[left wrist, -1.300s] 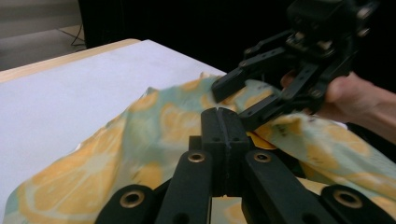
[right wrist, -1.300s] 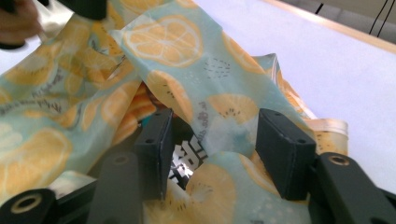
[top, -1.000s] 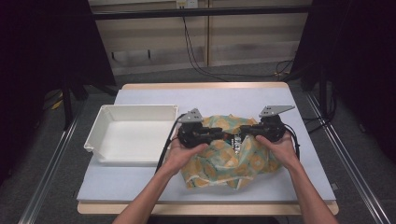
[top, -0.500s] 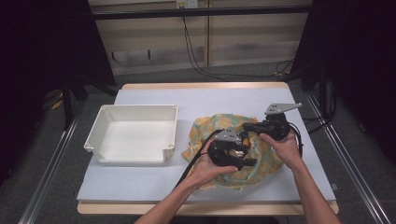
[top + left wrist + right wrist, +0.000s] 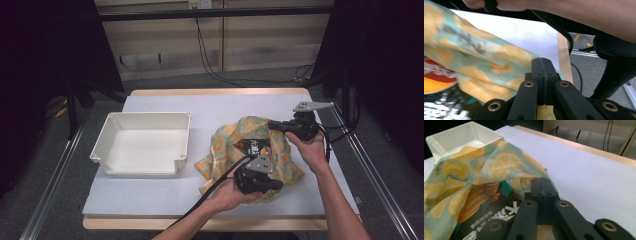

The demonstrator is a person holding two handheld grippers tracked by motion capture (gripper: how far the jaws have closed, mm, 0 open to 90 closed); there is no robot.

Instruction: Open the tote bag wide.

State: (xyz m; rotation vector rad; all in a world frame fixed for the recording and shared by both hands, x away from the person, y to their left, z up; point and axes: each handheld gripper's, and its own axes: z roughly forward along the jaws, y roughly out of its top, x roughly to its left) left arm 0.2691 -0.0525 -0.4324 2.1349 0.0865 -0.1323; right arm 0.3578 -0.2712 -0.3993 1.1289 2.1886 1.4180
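A cloth printed with orange slices (image 5: 227,145) lies bunched on the white mat, right of centre. It partly wraps a dark snack bag (image 5: 255,146) with white lettering. My left gripper (image 5: 276,185) is at the cloth's near edge. Its jaws have just been closing and now stand shut on a fold of the cloth (image 5: 499,55), with yellow fabric showing between them. My right gripper (image 5: 273,123) holds the cloth's far right edge, shut on the cloth (image 5: 504,162) beside the snack bag (image 5: 499,220). The bag's red and black print (image 5: 439,82) shows under the fabric.
A white plastic tray (image 5: 150,116) stands empty on the left of the mat; its corner (image 5: 461,135) shows beyond the cloth. The table's wooden edge (image 5: 564,60) runs close by the left gripper. Cables trail from both grippers.
My left gripper has moved from the cloth's far left side to its near right edge. The cloth is more bunched and the dark bag shows at its middle. The right gripper has shifted slightly right.
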